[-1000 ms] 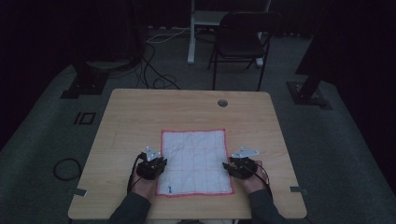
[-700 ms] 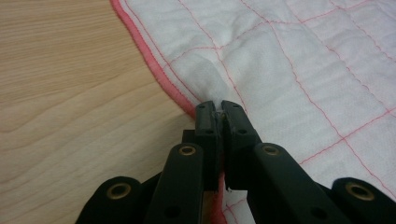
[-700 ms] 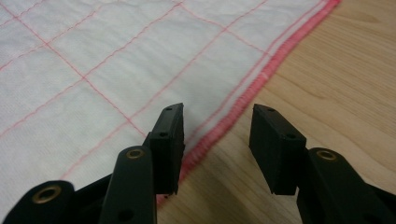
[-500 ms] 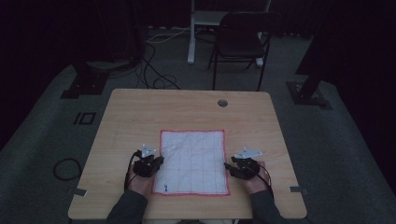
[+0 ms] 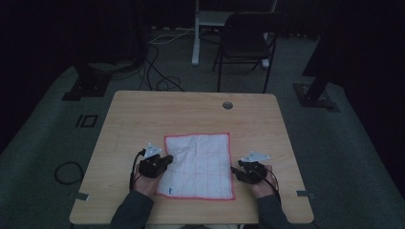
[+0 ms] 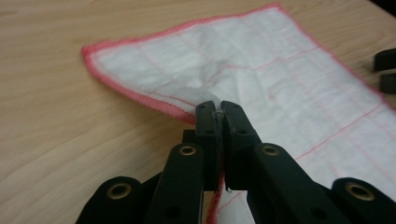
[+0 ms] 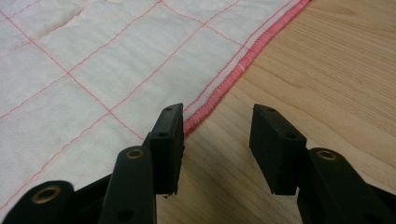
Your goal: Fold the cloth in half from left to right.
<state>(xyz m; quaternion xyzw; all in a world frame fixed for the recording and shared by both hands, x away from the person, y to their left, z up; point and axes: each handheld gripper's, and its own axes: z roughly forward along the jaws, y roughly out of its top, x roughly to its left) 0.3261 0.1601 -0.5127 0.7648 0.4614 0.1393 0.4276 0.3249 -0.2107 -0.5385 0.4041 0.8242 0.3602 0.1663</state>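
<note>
Wood table (image 5: 143,114): cloth (image 5: 200,162) edge pinched in L gripper (image 6: 218,108) fingers; R gripper (image 7: 217,140) fingers spread, straddling hem.

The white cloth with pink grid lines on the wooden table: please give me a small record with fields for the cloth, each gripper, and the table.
cloth: white cloth with pink grid lines and pink hem, lying mostly flat, a small label near its near left corner
left gripper: left gripper, jaws shut on the cloth's left edge, a small fold pinched up
right gripper: right gripper, jaws open at the cloth's right hem, nothing between them
table: light wooden table, with a round hole near the far edge
</note>
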